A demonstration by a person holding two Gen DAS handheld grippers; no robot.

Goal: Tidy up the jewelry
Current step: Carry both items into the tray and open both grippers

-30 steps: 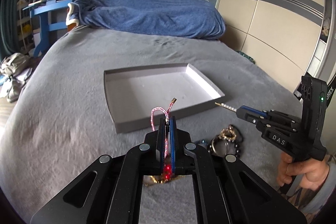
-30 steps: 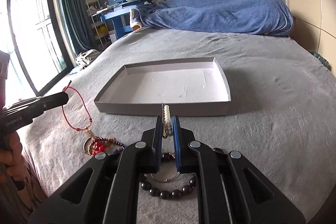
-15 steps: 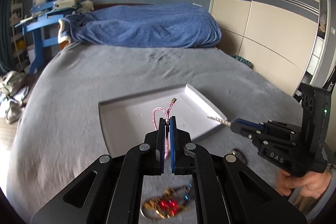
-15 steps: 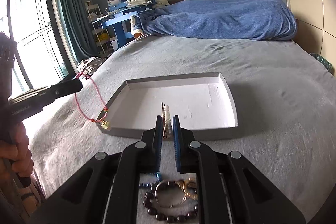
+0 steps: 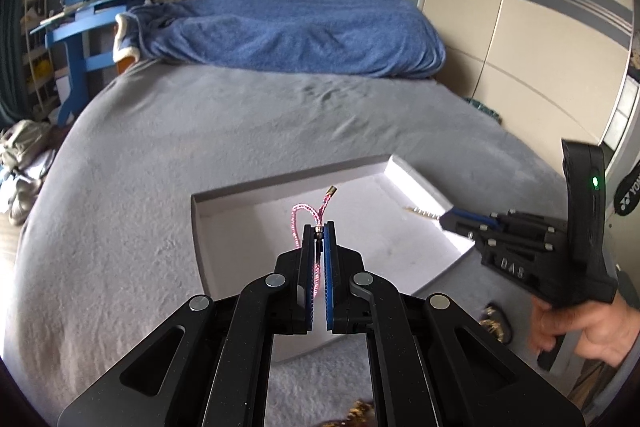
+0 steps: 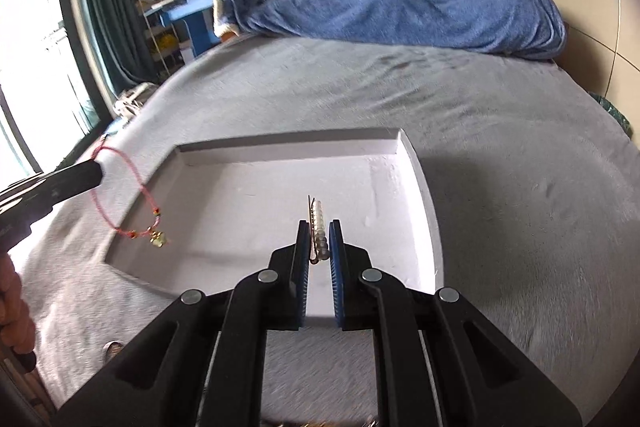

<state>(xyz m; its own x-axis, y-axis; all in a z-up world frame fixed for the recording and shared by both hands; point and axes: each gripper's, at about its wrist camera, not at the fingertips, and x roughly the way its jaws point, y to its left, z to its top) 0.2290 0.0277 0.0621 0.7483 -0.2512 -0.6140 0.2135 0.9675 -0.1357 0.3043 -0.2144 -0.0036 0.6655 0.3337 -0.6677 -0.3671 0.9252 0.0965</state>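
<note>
A shallow white tray [image 5: 416,173] lies on the grey bed; it also shows in the right wrist view [image 6: 424,187]. My left gripper [image 5: 319,229] is shut on a pink cord bracelet [image 5: 298,215] and holds it over the tray's near left part. In the right wrist view the bracelet [image 6: 120,195] hangs from the left gripper [image 6: 96,169] with a gold charm above the tray's left rim. My right gripper [image 6: 319,227] is shut on a pearl hairpin [image 6: 319,223] over the tray's near edge. It also shows in the left wrist view [image 5: 444,217].
More jewelry lies on the bed near me: a gold-and-dark piece [image 5: 494,323] beside the tray. A blue blanket [image 5: 288,31] lies at the far end of the bed. A wardrobe [image 5: 532,19] stands on the right, a blue desk [image 6: 208,3] and window on the left.
Both grippers have lifted their pieces off the bed and moved forward over the tray. The pile of jewelry has dropped below both views.
</note>
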